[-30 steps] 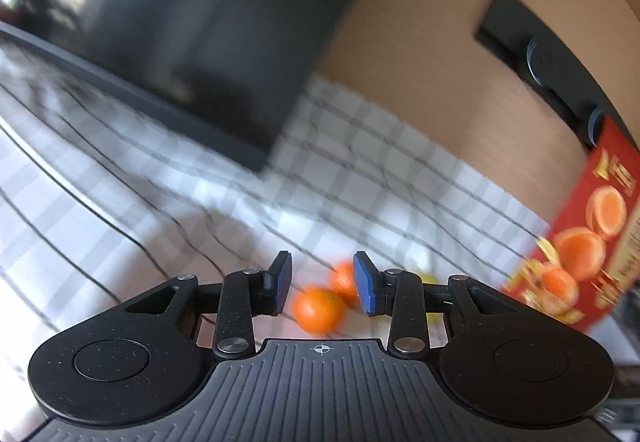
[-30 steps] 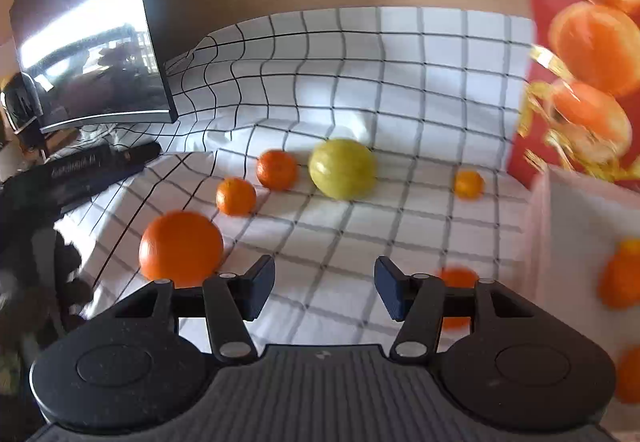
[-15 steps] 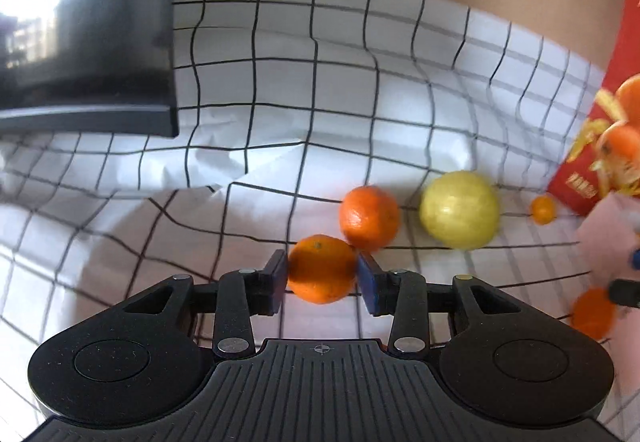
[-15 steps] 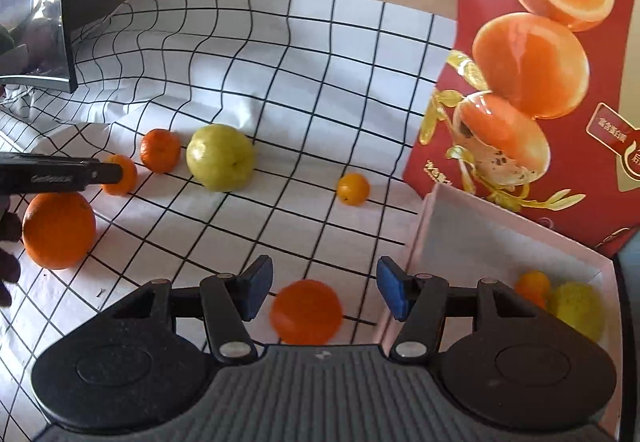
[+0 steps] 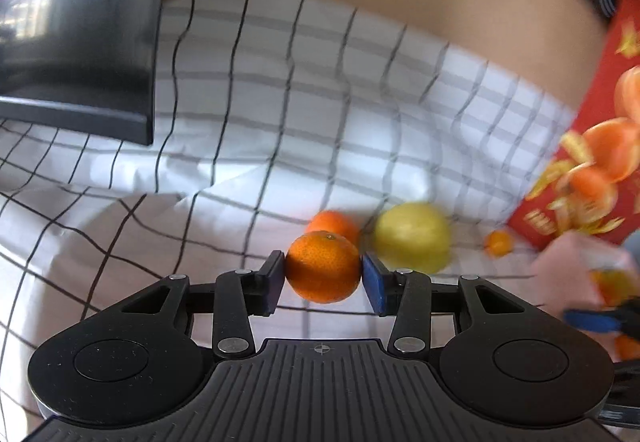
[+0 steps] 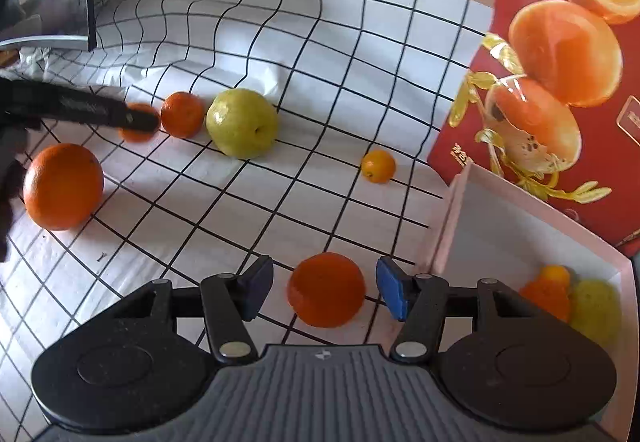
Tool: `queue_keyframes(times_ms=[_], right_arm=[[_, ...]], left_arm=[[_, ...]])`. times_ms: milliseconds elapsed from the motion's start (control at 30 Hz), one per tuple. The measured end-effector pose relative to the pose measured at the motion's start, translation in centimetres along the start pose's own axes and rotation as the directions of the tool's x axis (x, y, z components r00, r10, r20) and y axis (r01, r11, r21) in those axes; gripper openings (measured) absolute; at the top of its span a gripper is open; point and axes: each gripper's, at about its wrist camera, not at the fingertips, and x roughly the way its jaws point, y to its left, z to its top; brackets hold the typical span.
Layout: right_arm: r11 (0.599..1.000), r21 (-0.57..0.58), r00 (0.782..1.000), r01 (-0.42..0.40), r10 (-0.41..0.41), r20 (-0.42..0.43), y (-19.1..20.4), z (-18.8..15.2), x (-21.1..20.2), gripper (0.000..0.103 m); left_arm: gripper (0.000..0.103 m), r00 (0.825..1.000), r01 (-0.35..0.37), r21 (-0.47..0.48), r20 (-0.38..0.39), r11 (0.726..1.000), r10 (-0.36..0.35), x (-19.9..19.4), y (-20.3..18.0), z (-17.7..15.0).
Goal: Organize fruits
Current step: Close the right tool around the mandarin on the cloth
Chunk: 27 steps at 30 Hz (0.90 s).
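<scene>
My left gripper [image 5: 323, 274] is shut on a mandarin [image 5: 323, 266], both blue pads against its sides. Behind it lie a second mandarin [image 5: 334, 224], a yellow-green pear [image 5: 412, 236] and a kumquat [image 5: 498, 243]. My right gripper [image 6: 325, 288] is open around an orange fruit [image 6: 326, 289] on the checked cloth, pads apart from it. The right wrist view shows the left gripper [image 6: 140, 119] at the held mandarin, the second mandarin [image 6: 182, 114], the pear [image 6: 242, 122], the kumquat [image 6: 378, 165] and a big orange [image 6: 63, 185].
A pale pink box [image 6: 452, 226] at the right holds some fruit [image 6: 546, 296]. A red carton printed with oranges [image 6: 560, 53] stands behind it. A dark monitor [image 5: 80, 53] stands at the back left on the checked cloth [image 6: 320, 61].
My left gripper closed on the mandarin and raised it a little. My right gripper moved forward so the orange fruit sits between its open fingers.
</scene>
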Motion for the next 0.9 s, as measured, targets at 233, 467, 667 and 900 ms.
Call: queue_keyframes(times_ms=[233,467,667,900], right_arm=[[0.996,-0.061,0.998,0.062,-0.063,-0.025,1.8,0.1,1.2,0.056],[0.995,-0.067,0.997,0.073,-0.073,0.0,2.0,-0.8,0.1,0.043],[0.994,-0.029,0.992,-0.104,0.106,0.072,1.1,-5.0,-6.7,0.043],[0.983,-0.008,0.977,-0.186,0.186,0.103,-1.6,-12.6,-11.8,0.043]], left_arm=[[0.047,0.984,0.141,0.096,0.095,0.985,-0.15,-7.1,-4.0,-5.8],[0.047,0.968,0.238,0.031,0.072,0.971,-0.239,-9.5,-4.7,-13.5],[0.047,0.968,0.234,0.001,0.09,0.972,-0.233,-9.6,-4.9,-15.1],[0.047,0.954,0.293,0.019,0.053,0.956,-0.294,-8.9,-8.8,-16.8]])
